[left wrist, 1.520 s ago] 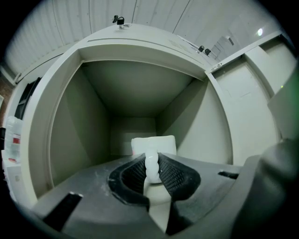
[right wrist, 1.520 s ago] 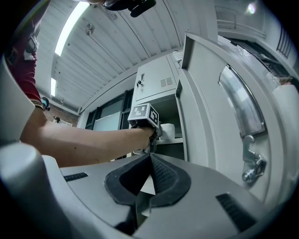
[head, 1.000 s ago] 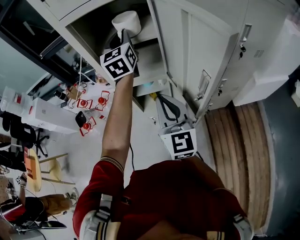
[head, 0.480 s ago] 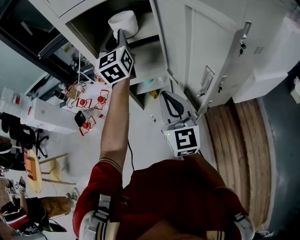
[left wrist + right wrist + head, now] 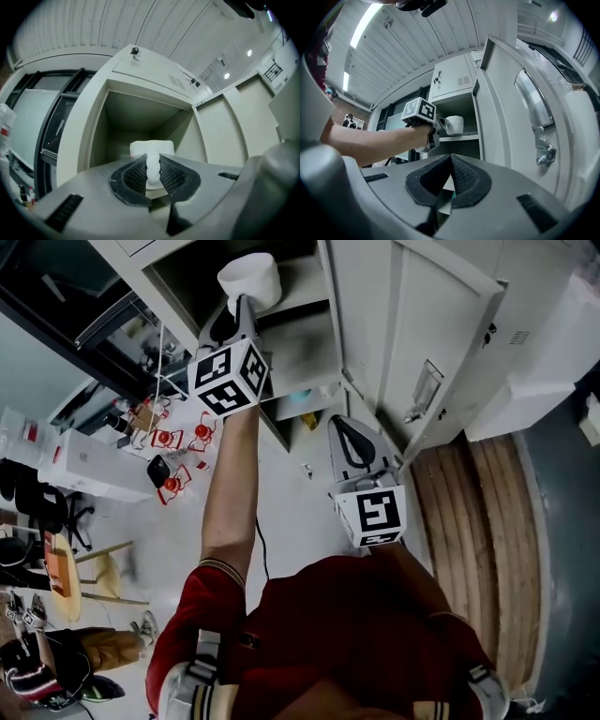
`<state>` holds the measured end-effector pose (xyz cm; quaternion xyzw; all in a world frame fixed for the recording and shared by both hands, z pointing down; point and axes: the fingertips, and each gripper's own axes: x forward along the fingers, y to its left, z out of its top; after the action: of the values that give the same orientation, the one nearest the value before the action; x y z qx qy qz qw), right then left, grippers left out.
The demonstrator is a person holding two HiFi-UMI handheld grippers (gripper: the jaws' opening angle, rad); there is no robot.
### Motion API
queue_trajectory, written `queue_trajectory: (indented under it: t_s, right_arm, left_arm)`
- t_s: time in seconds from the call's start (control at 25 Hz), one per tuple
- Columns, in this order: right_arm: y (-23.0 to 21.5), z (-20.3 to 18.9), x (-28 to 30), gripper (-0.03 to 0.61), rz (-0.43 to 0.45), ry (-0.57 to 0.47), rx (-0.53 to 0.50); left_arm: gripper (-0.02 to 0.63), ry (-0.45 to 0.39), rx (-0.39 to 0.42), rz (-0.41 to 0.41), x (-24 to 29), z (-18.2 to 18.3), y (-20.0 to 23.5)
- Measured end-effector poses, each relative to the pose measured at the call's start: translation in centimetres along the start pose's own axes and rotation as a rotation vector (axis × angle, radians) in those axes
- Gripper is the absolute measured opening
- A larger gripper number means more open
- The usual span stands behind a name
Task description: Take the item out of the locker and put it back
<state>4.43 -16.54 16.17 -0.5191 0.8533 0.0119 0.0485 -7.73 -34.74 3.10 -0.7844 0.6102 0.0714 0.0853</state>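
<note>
One white mug (image 5: 251,279) at front of upper locker (image 5: 140,77) compartment; can't tell if it rests on shelf. L hand-held gripper (image 5: 152,171) raised to it on outstretched arm, jaws narrow, pinching mug's handle. R hand-held gripper (image 5: 450,180) held low near open locker door (image 5: 422,324), jaws closed together, nothing btwn them.
</note>
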Motion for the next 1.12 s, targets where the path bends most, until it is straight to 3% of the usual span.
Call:
queue_trajectory:
  t_s: [0.68,1.12]
  right_arm:
    - [3.6,-0.2,-1.4,0.0,-0.022,0.009,-0.029]
    - [5.3,-1.2,-1.9,0.0,-0.036,0.041,-0.049]
  left_arm:
    - [0.051,-0.101,-0.027,-0.073,-8.0,2.8,0.6]
    - [0.049,-0.111,-0.056,-0.091,-10.2,1.5,1.7]
